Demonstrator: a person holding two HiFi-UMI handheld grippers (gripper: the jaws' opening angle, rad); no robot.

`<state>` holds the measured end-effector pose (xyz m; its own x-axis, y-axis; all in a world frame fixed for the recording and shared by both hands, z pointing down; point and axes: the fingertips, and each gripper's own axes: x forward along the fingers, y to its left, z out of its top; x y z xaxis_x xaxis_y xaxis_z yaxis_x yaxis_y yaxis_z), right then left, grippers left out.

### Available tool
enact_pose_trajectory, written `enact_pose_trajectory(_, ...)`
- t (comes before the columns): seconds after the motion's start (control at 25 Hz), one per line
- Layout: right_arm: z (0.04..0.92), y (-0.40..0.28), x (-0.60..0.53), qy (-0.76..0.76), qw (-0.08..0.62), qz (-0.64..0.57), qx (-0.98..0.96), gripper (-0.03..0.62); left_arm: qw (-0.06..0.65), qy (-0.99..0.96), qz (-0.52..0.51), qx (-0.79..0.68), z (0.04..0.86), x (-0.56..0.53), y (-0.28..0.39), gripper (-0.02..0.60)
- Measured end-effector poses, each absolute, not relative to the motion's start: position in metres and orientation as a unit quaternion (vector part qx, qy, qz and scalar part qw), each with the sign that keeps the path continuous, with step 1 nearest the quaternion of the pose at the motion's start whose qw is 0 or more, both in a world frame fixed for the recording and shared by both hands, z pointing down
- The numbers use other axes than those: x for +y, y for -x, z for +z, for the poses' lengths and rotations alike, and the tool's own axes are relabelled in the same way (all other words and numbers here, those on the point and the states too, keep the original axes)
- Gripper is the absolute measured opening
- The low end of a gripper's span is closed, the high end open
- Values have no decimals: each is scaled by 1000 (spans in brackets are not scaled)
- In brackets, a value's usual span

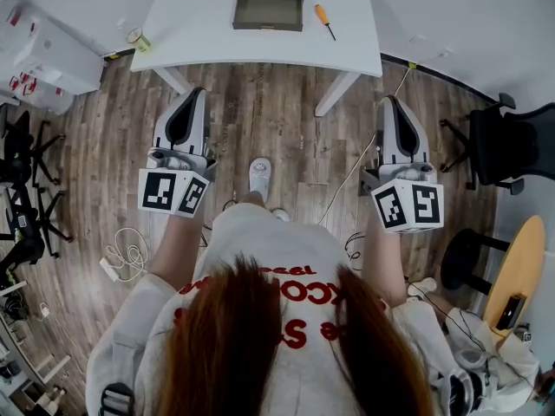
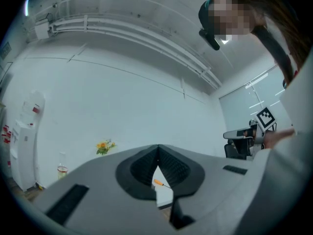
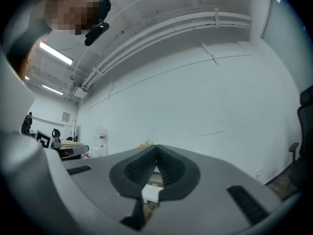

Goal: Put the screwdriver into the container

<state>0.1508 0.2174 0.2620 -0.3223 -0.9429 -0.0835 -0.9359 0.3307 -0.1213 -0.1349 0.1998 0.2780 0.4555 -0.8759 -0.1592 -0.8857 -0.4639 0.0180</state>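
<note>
We hold the left claw [image 2: 158, 147] and the right claw [image 3: 156, 148] well away from the worktop [image 1: 199, 24]. Both are closed and empty, so we judge the task is not begun. The orange-handled screwdriver [image 1: 324, 21] lies there, just right of the grey container [image 1: 270, 3]. Below is a wood-plank floor [image 1: 260, 120], with an office chair [image 1: 507, 141] at the side.

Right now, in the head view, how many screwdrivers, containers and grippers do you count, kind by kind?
screwdriver: 1
container: 1
grippers: 2, the left gripper and the right gripper
Total: 4
</note>
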Motion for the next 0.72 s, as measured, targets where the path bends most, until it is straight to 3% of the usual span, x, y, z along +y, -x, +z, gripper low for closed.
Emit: enact_pose_trajectory(0.72, 251, -137, 86, 622, 66, -15, 780, 5, 25, 884, 92, 457, 274, 32, 136, 6)
